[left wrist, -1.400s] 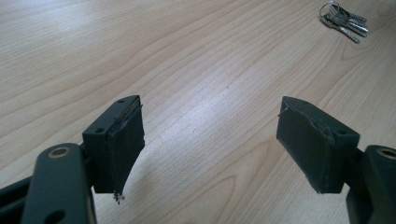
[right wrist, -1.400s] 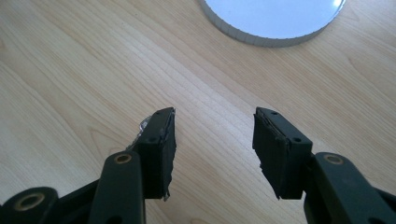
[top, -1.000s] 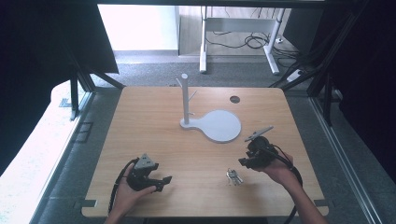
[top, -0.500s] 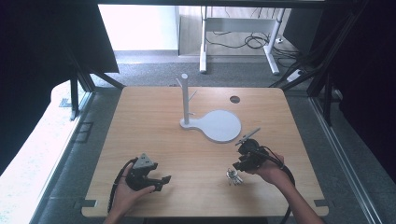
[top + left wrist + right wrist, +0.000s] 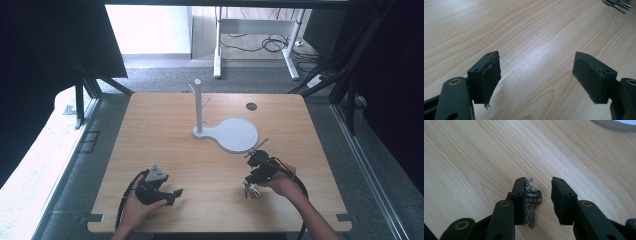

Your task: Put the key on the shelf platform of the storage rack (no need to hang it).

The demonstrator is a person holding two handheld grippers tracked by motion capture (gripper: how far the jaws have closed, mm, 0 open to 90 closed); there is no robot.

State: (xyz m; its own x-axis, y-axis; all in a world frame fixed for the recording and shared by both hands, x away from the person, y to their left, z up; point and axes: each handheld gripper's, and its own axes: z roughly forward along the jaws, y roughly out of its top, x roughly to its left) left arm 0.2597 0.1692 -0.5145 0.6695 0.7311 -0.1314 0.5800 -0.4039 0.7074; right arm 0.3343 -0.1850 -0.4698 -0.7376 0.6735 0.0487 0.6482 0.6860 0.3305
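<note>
A bunch of metal keys (image 5: 251, 190) lies on the wooden table (image 5: 210, 165) near the front right. My right gripper (image 5: 251, 182) is lowered over it. In the right gripper view the keys (image 5: 532, 203) lie between the jaws of my right gripper (image 5: 539, 188), against the left jaw, with a gap to the right jaw. My left gripper (image 5: 175, 193) rests at the front left, held in a hand. Its jaws are wide apart, and my left gripper (image 5: 536, 72) has only bare wood between them. The keys (image 5: 617, 4) show far off at the top right of that view.
A white stand with a peg post (image 5: 198, 105) and a round flat base (image 5: 235, 134) sits mid-table, just beyond the right gripper. A small dark hole (image 5: 251, 106) marks the table's far right. The white base's edge (image 5: 616, 125) shows ahead of the right jaws.
The right gripper has moved left and toward the front edge, coming down around the keys. The left gripper has stayed put.
</note>
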